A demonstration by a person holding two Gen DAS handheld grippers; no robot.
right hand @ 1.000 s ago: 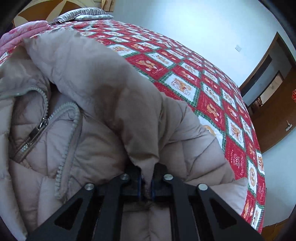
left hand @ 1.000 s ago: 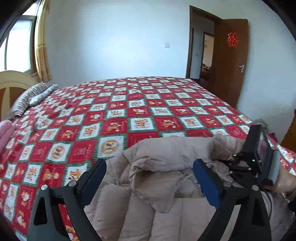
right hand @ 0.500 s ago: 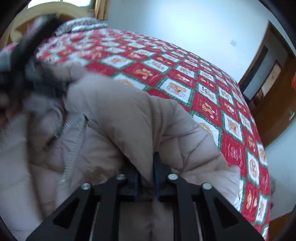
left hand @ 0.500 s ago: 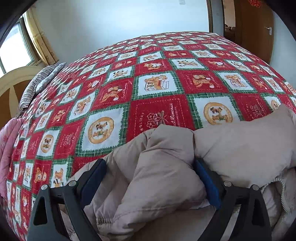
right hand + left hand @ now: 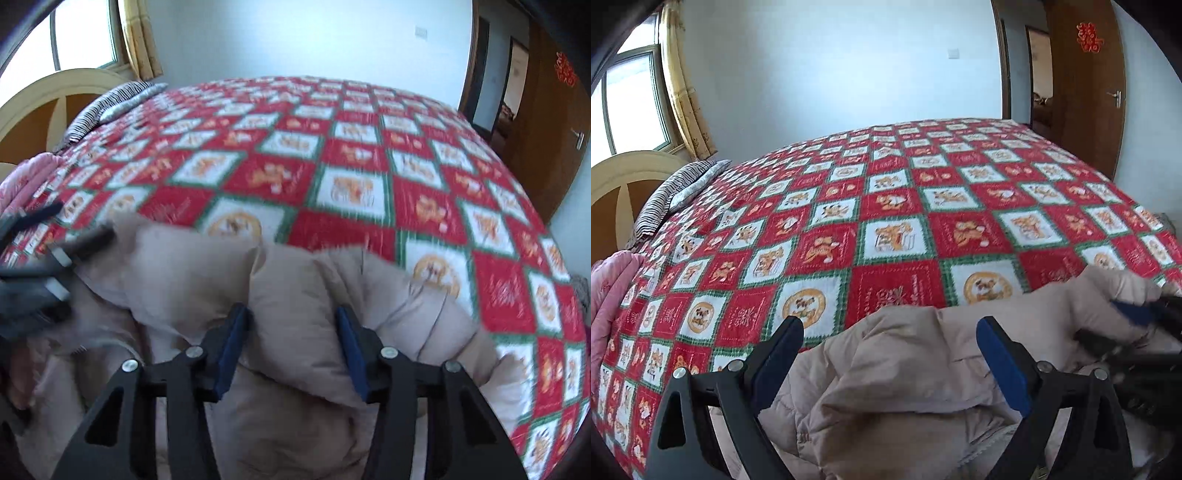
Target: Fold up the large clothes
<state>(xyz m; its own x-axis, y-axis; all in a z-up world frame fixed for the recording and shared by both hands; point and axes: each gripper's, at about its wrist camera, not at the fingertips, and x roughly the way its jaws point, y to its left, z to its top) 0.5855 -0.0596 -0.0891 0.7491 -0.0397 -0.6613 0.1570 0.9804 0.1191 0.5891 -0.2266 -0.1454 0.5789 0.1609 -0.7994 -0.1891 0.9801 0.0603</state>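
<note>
One beige jacket [image 5: 905,373], seemingly; two hand-held grippers; one bed [image 5: 886,206].

Beige quilted jacket [image 5: 905,373]; red, white and green checked bedspread [image 5: 886,206] with orange figures; striped black-white pillow [image 5: 670,194]; pink quilt [image 5: 609,284].

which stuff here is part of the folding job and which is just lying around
Job: beige puffer jacket; left hand-held gripper, open; right hand-held gripper, opening, jacket fold between its jaws.
Lying about: striped pillow; pink quilt; patterned bedspread.
</note>
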